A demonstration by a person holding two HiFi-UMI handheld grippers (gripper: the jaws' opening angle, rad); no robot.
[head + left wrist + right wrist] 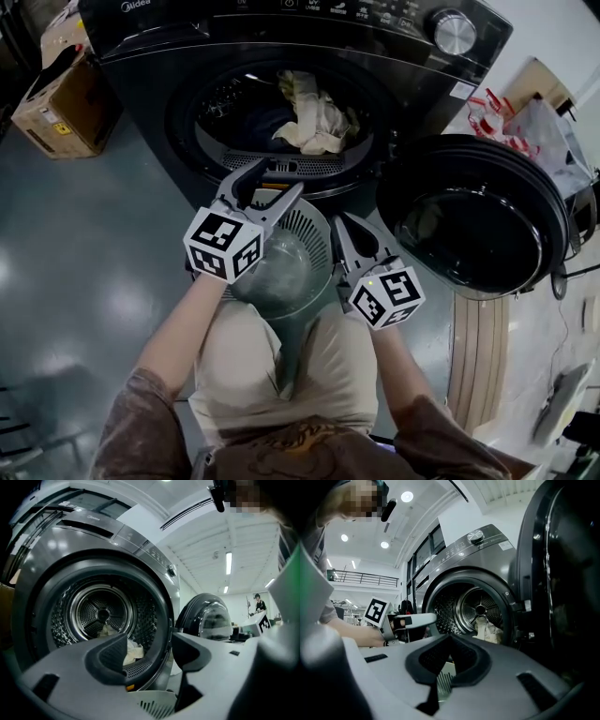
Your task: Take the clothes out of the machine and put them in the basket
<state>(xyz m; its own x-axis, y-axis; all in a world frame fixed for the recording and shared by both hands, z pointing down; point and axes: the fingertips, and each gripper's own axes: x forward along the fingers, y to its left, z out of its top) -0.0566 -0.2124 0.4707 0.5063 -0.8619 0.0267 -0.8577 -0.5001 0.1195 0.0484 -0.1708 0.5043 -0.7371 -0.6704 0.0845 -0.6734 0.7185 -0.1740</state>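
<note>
- Two grippers are held out level in front of the open washing machine (150,56), above the person's lap.
- Left gripper (277,178): its jaws are spread apart, and its own view shows only air between the pads, with the drum straight ahead (152,648).
- Right gripper (339,220): its jaws are pressed together at the tips and pinch nothing (449,638). It sits to the right of the left one, just beside it and slightly nearer the person.
- Clothes (314,122): a crumpled cream bundle lies inside the drum, on its lower right side near the opening, well apart from both grippers. Neither gripper touches it. The same bundle shows low in the drum in the left gripper view (133,652) and the right gripper view (490,630).
- Basket (314,225): a grey-green slotted basket stands on the floor just in front of the machine's opening, below the two grippers. Its slotted rim shows under the jaws in both gripper views (154,702) (443,681).
- Door (478,216): the round dark door is swung fully open to the right of the drum.
- Cardboard box (61,103): it sits on the floor to the left of the machine.
</note>
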